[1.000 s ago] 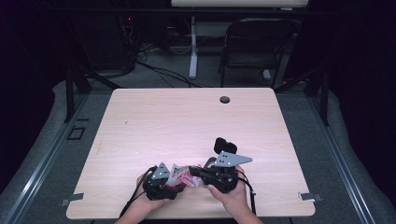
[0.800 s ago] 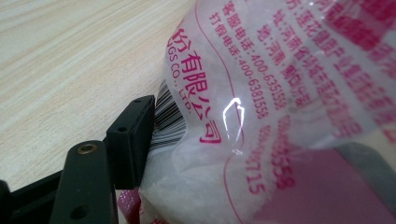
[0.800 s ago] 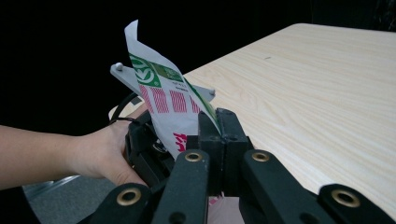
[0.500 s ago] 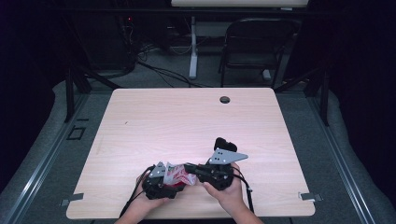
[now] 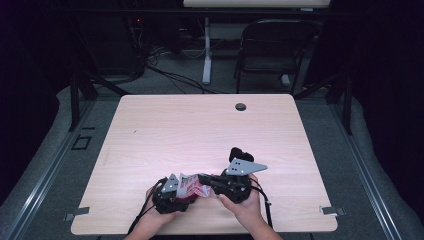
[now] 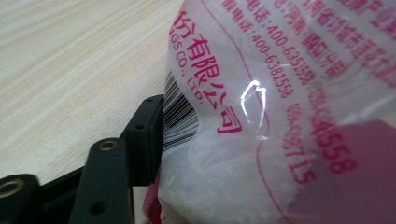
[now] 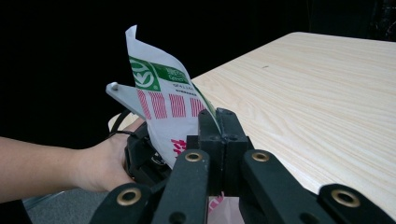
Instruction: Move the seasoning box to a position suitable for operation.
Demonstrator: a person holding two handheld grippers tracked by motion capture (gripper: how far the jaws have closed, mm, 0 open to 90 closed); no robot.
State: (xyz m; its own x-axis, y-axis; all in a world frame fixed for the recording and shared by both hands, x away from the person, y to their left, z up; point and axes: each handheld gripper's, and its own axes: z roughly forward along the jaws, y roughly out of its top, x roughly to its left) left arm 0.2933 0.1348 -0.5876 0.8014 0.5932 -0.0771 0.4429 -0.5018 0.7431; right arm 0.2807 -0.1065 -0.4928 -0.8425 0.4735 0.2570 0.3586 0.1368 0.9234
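plastic bag point(image 5: 192, 186) between both hand-held grippers

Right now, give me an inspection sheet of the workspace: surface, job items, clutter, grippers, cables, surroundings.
Surface: light wood table, bare apart from the work at its near edge; round cable hole near the far edge.
Job items: one plastic bag with red print and a barcode, held up between both grippers.
Clutter: nothing seen.
Grippers: right gripper shut on the bag's edge; left gripper has just been closing, the bag lies against one jaw, grip not clear.
Cables: black cables trail from both grippers off the near edge.
Surroundings: dark room, folding chair, floor cables beyond the table.
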